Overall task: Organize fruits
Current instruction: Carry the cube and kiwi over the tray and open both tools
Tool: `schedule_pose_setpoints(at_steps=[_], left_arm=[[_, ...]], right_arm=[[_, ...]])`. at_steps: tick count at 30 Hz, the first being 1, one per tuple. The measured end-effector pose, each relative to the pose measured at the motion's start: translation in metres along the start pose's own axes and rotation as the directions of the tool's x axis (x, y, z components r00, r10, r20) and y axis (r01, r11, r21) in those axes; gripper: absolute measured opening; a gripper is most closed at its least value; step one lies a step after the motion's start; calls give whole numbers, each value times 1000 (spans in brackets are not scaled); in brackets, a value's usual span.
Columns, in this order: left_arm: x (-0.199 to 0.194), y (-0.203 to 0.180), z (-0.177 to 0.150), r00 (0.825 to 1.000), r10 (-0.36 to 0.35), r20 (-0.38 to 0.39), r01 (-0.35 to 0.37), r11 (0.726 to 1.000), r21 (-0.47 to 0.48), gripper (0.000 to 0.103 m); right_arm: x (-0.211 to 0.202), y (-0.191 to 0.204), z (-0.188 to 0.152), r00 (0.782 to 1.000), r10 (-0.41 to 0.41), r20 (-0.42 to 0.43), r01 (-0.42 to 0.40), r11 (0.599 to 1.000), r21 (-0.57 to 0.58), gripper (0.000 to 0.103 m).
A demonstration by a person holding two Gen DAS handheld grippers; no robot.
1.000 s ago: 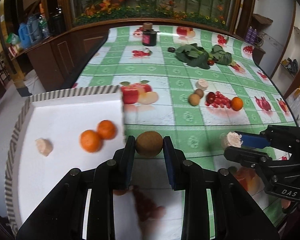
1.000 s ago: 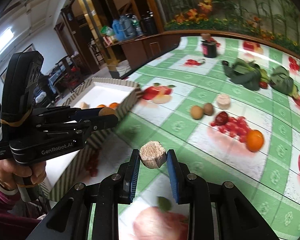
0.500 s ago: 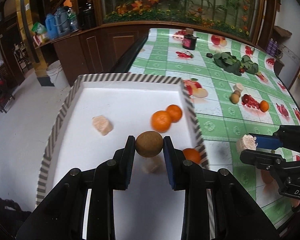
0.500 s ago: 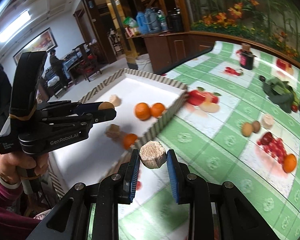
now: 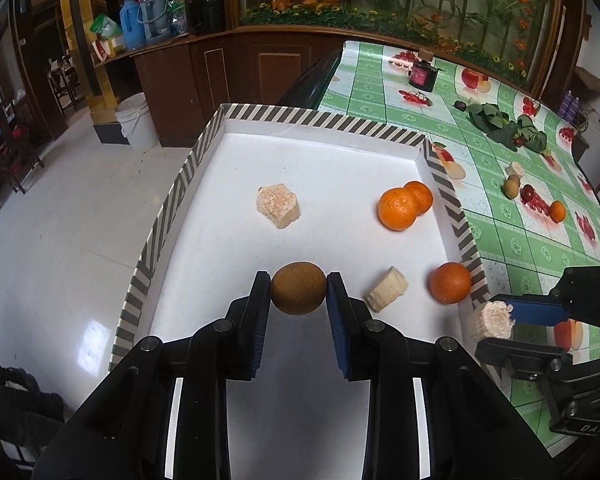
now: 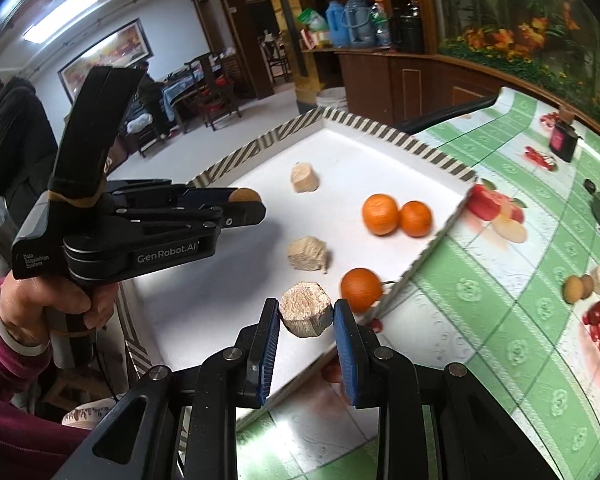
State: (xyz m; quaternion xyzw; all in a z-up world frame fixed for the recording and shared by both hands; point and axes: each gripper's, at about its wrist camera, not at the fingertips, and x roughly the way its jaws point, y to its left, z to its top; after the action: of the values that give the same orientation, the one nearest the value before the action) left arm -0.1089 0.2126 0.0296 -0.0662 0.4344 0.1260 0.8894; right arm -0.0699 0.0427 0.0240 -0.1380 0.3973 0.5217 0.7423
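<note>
My left gripper (image 5: pixel 298 294) is shut on a brown kiwi (image 5: pixel 298 288) and holds it above the near part of the white tray (image 5: pixel 324 120) with the striped rim. My right gripper (image 6: pixel 306 314) is shut on a beige cut fruit chunk (image 6: pixel 306 314), over the tray's near right edge; it also shows in the left wrist view (image 5: pixel 491 322). In the tray lie two touching oranges (image 5: pixel 404 206), a third orange (image 5: pixel 449 282) and two beige chunks (image 5: pixel 278 205) (image 5: pixel 386 294).
On the green checked tablecloth (image 5: pixel 512 240) to the right lie two small brown fruits (image 5: pixel 511 187), a beige chunk (image 5: pixel 515 169), an orange (image 5: pixel 557 211), leafy greens (image 5: pixel 504 128) and a dark jar (image 5: pixel 421 74). The tray overhangs the floor on the left. A person (image 6: pixel 8 140) stands far left.
Both grippers have swung left from over the tablecloth to over the tray, each keeping its fruit. The tray now fills the middle of both views.
</note>
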Motion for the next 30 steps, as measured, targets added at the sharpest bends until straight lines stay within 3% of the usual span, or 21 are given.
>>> schedule_pose_setpoints(at_steps=[13, 25, 27, 30], left_arm=[[10, 7, -5, 999, -4, -36, 3, 1000, -17, 28], [18, 14, -9, 997, -3, -83, -3, 998, -63, 28], [19, 14, -9, 996, 9, -88, -14, 998, -61, 30], [17, 16, -9, 996, 23, -88, -28, 997, -66, 45]], right_arm=[[38, 9, 8, 998, 4, -55, -5, 999, -33, 26], [49, 11, 9, 999, -2, -41, 0, 999, -34, 28], [47, 11, 9, 999, 4, -36, -5, 999, -32, 31], [43, 10, 8, 1000, 2, -31, -3, 1000, -27, 33]])
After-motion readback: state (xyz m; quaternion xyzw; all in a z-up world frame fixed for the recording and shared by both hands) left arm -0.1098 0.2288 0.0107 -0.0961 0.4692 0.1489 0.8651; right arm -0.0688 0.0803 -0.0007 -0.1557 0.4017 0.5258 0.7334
